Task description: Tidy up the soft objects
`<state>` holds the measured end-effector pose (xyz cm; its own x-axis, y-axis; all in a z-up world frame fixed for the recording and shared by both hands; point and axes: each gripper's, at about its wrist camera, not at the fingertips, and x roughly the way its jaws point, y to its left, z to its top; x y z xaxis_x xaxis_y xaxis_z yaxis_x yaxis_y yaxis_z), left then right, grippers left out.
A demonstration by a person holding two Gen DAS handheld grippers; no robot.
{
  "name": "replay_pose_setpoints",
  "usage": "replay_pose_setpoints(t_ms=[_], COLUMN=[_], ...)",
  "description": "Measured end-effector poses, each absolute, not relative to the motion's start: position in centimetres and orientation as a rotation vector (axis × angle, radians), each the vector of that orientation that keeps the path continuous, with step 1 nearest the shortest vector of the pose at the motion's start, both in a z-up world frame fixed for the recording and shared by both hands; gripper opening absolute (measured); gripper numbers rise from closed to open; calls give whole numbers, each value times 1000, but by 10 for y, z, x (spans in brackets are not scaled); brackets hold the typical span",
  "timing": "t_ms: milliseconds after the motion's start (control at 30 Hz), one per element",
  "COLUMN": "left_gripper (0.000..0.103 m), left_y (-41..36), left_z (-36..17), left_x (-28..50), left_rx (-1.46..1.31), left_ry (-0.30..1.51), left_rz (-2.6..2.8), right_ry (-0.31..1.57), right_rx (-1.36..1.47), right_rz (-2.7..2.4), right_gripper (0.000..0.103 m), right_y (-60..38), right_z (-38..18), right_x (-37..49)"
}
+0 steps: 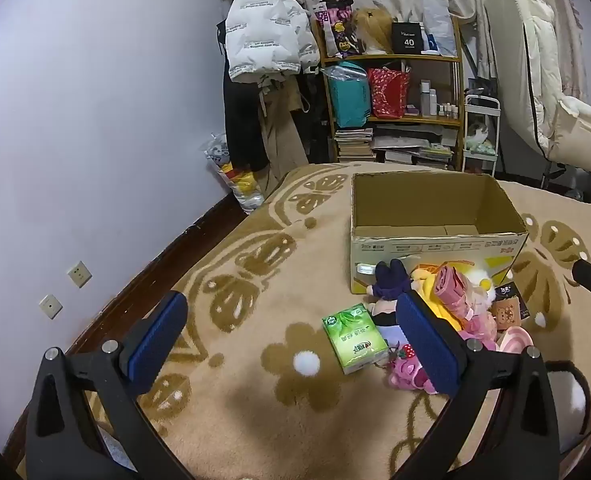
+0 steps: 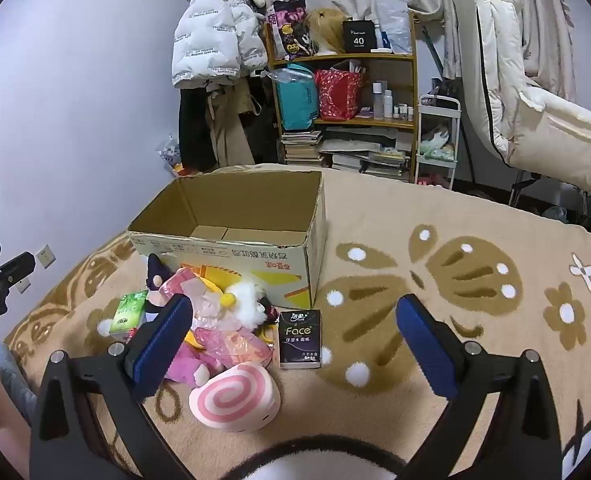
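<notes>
An open, empty cardboard box (image 1: 435, 236) stands on the bed; it also shows in the right wrist view (image 2: 231, 256). In front of it lies a pile of soft toys (image 1: 451, 300), (image 2: 215, 320): a dark-hatted doll (image 1: 391, 284), pink plush pieces and a white fluffy toy (image 2: 247, 300). A pink-and-white swirl cushion (image 2: 235, 396) lies nearest. A green tissue pack (image 1: 355, 338) and a black tissue pack (image 2: 300, 338) lie beside the pile. My left gripper (image 1: 291, 340) is open and empty, left of the pile. My right gripper (image 2: 295, 348) is open and empty above the black pack.
The bed is covered by a beige blanket (image 2: 455, 280) with brown butterfly patterns. A wall (image 1: 75, 140) runs along the left. A shelf (image 1: 391, 92) with bags and books, hanging coats (image 1: 267, 40) and a white chair (image 2: 535, 100) stand behind the bed.
</notes>
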<state>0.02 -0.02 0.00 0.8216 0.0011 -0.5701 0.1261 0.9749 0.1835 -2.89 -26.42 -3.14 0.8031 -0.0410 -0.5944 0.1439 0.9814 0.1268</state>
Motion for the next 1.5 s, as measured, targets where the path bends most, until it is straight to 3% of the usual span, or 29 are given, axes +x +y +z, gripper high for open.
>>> replay_pose_setpoints(t_ms=[1500], left_gripper=[103], left_y=[2], left_z=[-1], left_x=[0], left_rx=[214], left_ry=[603], left_rz=[-65], right_ry=[615], right_rx=[155], right_rz=[-106], right_gripper=[103], right_y=[-266], right_z=[-30], right_x=[-30])
